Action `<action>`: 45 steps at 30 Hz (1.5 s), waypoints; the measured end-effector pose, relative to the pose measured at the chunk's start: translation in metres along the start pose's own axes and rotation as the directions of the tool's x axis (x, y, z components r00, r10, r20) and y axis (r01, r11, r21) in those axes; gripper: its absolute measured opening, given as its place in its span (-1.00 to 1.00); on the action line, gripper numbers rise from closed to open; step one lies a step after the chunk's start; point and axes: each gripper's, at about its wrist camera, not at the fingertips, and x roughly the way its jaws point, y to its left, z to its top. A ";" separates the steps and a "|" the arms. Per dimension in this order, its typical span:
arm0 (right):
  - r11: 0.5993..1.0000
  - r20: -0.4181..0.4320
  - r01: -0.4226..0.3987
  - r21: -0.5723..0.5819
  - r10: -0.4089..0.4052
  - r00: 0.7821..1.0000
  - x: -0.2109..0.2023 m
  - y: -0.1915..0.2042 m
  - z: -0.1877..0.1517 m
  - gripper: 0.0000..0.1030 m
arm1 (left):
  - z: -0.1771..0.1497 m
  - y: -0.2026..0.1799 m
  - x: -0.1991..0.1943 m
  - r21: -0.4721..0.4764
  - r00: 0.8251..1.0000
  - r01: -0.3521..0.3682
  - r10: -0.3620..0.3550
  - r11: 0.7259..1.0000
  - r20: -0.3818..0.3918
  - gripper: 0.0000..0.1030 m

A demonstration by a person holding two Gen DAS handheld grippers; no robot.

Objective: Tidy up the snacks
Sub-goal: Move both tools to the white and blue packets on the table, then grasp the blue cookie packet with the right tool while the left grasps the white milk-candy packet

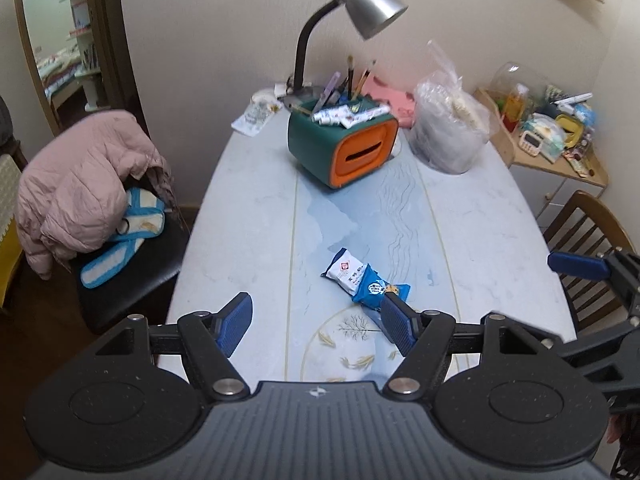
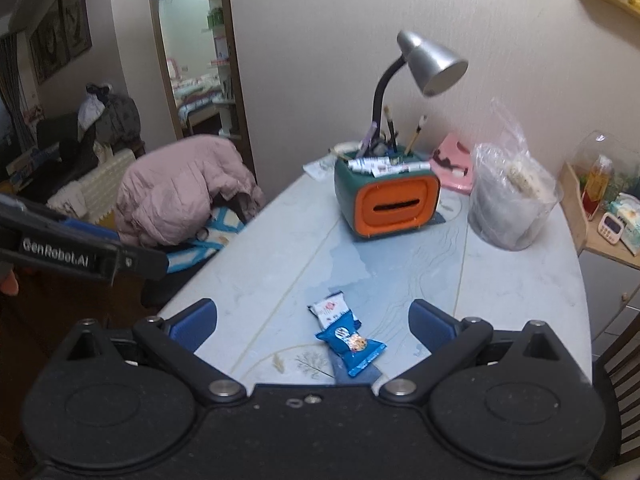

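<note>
both grippers, left gripper (image 1: 316,322) and right gripper (image 2: 312,324), hover spread apart near the overlapping white snack packet (image 2: 329,310) and blue snack packet (image 2: 352,346), likely lining up a pick.

Soft, even indoor light fills both views, with faint shadows on the pale blue patterned tabletop (image 1: 256,216). The silver desk lamp (image 1: 370,4) shows no glow. Fisheye bending curves the edges; the right wrist view looks slightly blurred.
</note>
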 end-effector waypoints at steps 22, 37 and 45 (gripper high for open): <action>0.963 -0.324 -0.139 -0.229 0.059 0.944 0.208 -0.046 -0.043 0.77 | 0.027 0.003 0.215 -0.278 0.944 -0.060 -0.036 0.959 -0.329 0.37; 0.930 -0.360 -0.212 -0.302 0.095 0.928 0.262 -0.042 -0.058 0.22 | 0.037 0.004 0.288 -0.443 0.924 -0.090 -0.092 0.892 -0.372 0.37; 0.931 -0.332 -0.200 -0.305 0.093 0.939 0.259 -0.044 -0.062 -0.28 | 0.039 -0.006 0.315 -0.460 0.917 -0.106 -0.093 0.882 -0.389 0.37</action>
